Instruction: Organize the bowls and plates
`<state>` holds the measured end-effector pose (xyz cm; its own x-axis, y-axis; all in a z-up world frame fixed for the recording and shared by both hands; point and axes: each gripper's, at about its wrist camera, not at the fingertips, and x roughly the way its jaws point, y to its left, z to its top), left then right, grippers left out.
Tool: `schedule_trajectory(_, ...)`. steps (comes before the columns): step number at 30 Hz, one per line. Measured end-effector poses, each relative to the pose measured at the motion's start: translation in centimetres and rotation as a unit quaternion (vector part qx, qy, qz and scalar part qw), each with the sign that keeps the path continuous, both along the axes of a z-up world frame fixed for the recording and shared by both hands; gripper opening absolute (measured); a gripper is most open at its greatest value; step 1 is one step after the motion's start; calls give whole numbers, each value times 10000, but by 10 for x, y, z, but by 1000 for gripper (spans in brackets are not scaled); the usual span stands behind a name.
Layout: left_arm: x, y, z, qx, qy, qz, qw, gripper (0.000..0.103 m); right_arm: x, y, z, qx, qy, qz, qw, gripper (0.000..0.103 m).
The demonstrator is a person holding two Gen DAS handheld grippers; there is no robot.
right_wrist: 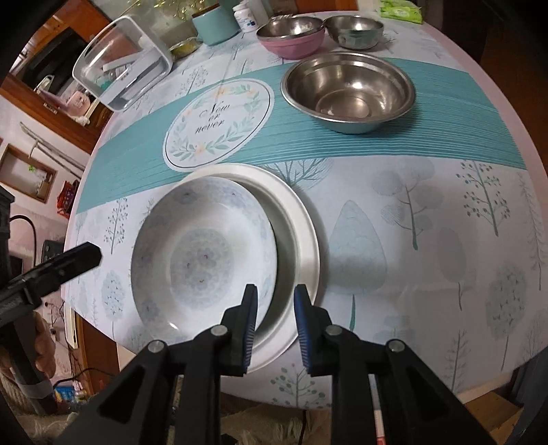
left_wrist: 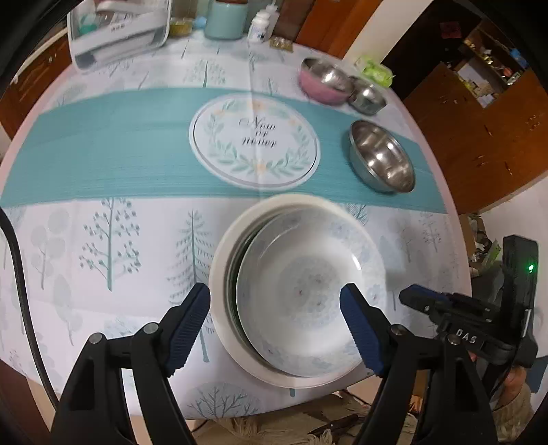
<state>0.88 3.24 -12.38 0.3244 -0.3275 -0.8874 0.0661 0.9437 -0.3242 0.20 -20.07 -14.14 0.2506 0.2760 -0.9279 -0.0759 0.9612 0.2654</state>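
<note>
A blue-patterned plate [left_wrist: 308,291] lies off-centre on a larger white plate [left_wrist: 219,274] at the table's near edge; both also show in the right wrist view, the patterned plate [right_wrist: 202,253] and the white plate [right_wrist: 301,226]. My left gripper [left_wrist: 275,304] is open, its jaws wide apart over the plates' near rim. My right gripper [right_wrist: 275,301] is open with a narrow gap, straddling the patterned plate's right rim without clamping it. Its tip also shows in the left wrist view [left_wrist: 416,296].
A large steel bowl [right_wrist: 347,92], a pink-sided steel bowl [right_wrist: 291,36] and a small steel bowl [right_wrist: 354,30] stand at the far side. A clear storage box [right_wrist: 123,65], a teal jar [right_wrist: 214,24] and a white bottle [left_wrist: 258,27] stand at the back.
</note>
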Motion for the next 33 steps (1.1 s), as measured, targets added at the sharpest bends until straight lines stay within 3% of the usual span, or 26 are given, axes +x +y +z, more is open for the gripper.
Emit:
schedule_trajectory(5, -3, 6, 24, 0, -273, -148, 9995, 77, -15, 4, 15, -30, -55, -303, 9995, 22)
schedule_trajectory(12, -5, 8, 60, 367, -955, -491, 9935, 78, -32, 9, 28, -140, -185, -802, 9965, 22)
schedule_trajectory(17, -2, 6, 80, 239, -1265, -665, 9894, 86, -44, 5, 38, -282, -308, -1082, 9933, 22)
schedule_trajectory(21, 0, -6, 89, 329, -1286, -696, 9887, 94, -47, -5, 51, -367, -463, -1177, 9913, 22)
schedule_trajectory(27, 8, -32, 93, 305, -972, -781, 9917, 95, -30, -36, 67, -345, -726, -1236, 9891, 22)
schedule_trajectory(33, 26, -64, 95, 465, -1253, -248, 9907, 94, 16, -79, 74, -317, -850, -924, 9916, 22)
